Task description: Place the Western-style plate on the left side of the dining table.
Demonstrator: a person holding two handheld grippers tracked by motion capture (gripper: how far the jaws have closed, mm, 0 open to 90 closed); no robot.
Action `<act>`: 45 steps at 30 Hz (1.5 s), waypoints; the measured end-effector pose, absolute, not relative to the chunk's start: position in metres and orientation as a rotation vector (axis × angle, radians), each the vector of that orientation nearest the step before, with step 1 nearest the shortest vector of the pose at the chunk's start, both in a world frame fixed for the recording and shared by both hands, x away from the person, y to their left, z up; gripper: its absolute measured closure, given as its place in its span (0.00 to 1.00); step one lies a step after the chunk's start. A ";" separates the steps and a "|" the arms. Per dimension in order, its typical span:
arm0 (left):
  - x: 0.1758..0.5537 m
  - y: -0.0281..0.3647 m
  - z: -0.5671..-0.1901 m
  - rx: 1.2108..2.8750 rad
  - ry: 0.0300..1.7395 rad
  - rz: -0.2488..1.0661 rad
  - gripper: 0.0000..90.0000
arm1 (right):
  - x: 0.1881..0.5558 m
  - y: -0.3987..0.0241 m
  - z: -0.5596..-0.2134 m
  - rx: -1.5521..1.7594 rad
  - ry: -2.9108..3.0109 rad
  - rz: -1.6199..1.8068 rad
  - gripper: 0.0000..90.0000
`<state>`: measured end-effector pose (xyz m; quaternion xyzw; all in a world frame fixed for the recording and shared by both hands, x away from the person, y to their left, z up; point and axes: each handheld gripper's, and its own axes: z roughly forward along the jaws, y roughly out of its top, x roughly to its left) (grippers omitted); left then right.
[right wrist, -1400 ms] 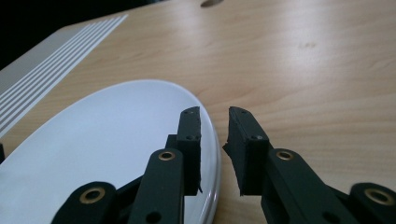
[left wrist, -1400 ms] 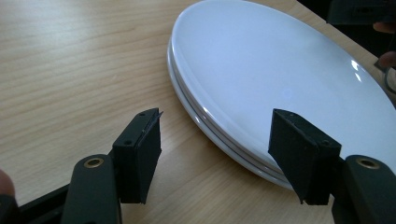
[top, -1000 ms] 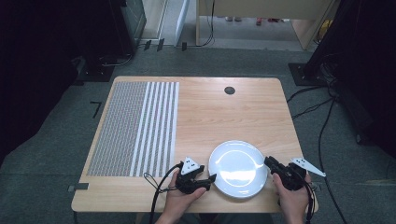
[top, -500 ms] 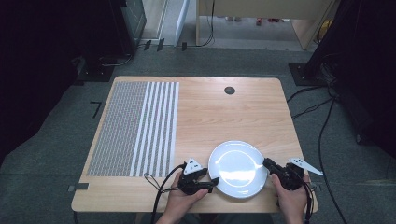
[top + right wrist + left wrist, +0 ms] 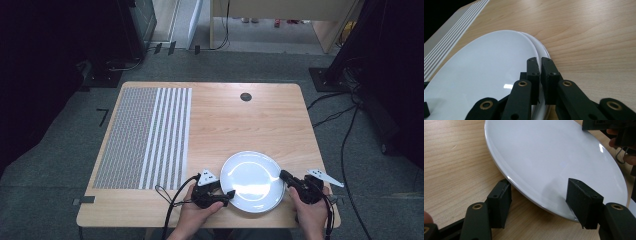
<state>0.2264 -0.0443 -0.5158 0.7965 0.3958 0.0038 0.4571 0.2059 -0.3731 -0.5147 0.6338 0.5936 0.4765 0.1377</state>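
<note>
Plate [image 5: 251,180] near the tabletop's [image 5: 235,125] near edge, a gripper at each side.
Left gripper [image 5: 541,203] fingers spread wide, straddling the plate rim; right gripper [image 5: 540,75] fingers pinched shut on the opposite rim. Bare wood lies beyond the plate.

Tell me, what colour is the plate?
White and glossy. The plate shows best in the left gripper view.

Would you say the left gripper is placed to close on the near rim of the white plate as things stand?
Probably yes: the left gripper is open, its jaws straddling the rim of the white plate, one above and one below, with nothing between them.
</note>
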 end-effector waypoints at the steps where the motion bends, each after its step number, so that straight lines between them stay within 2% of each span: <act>1: 0.227 -0.044 -0.516 1.963 0.976 0.006 0.42 | 0.206 -0.372 -0.515 1.828 1.732 1.388 0.96; 13: 0.230 -0.037 -0.513 1.957 0.980 -0.001 0.41 | 0.208 -0.366 -0.516 1.802 1.784 1.418 0.96; 20: 0.237 -0.017 -0.504 1.911 1.012 -0.022 0.51 | 0.208 -0.363 -0.517 1.802 1.791 1.433 0.96; 32: 0.238 -0.013 -0.504 1.924 1.033 -0.044 0.66 | 0.210 -0.361 -0.521 1.836 1.774 1.451 0.92; 45: 0.240 -0.001 -0.496 1.888 1.033 -0.040 0.68 | 0.210 -0.357 -0.523 1.833 1.799 1.499 0.94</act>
